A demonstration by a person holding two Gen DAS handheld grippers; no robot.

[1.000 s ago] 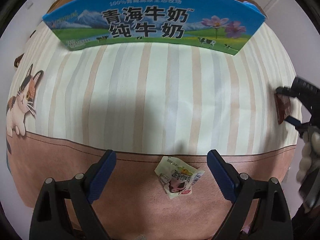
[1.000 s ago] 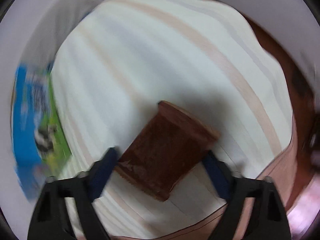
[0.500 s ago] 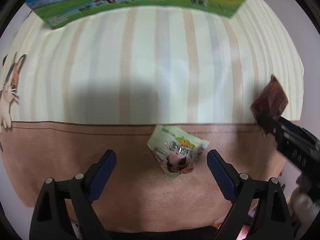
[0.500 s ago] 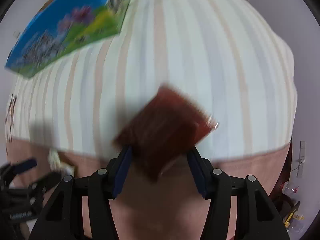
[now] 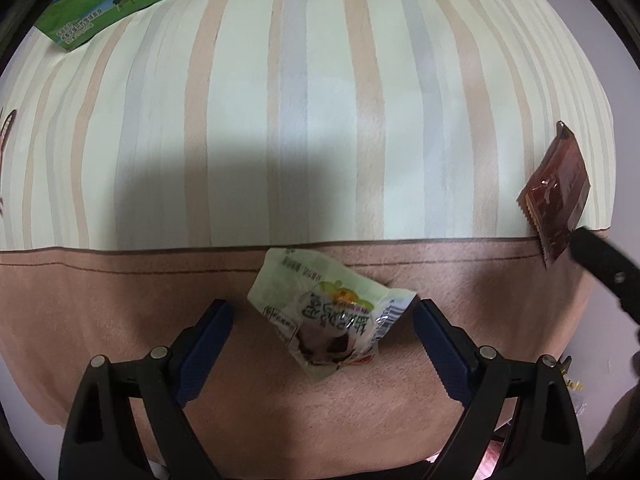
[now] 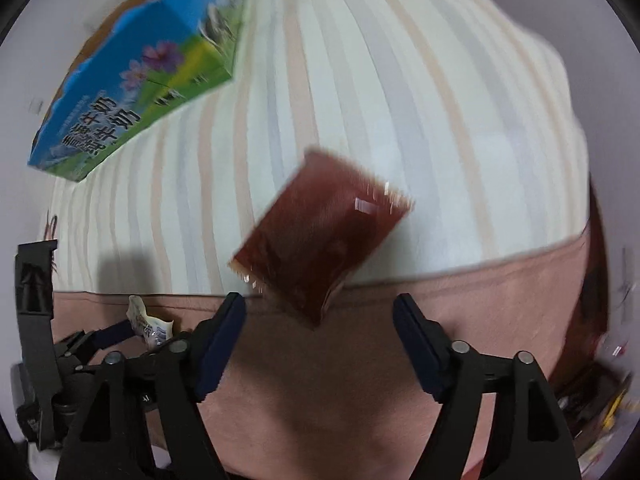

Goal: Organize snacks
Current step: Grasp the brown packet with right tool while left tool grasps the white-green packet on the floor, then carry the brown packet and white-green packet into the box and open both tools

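Two gripper-mounted cameras look straight down at a table covered by a striped cloth (image 5: 320, 120) with a plain pink border.

In the left view, the left gripper (image 5: 322, 336) hangs above a crumpled pale green snack packet (image 5: 324, 324) that lies on the pink border, at the centre of the view toward 6 o'clock. Its blue pads stand wide on either side of the packet, closing in slightly but not yet pressing on it, so nothing is grasped. At 12 o'clock, along the top rim, lies the edge of a blue and green milk carton box (image 5: 120, 4).

In the right view, the right gripper (image 6: 320, 328) has its jaws opening. A dark red snack packet (image 6: 320, 236) sits just beyond the fingertips, blurred and clear of both pads, so it looks released, perhaps dropping. The box shows at 10 o'clock, well apart from the packet. The left gripper and the green packet appear at 8 o'clock.

The step in hand appears to be picking up the green packet. To do it well, lower the left gripper until the pads bracket the thick middle of the packet rather than the thin crimped corner, then close gently, since the wrapper is slippery and crushable. The red packet seems to fall short of the box and may need picking up again.
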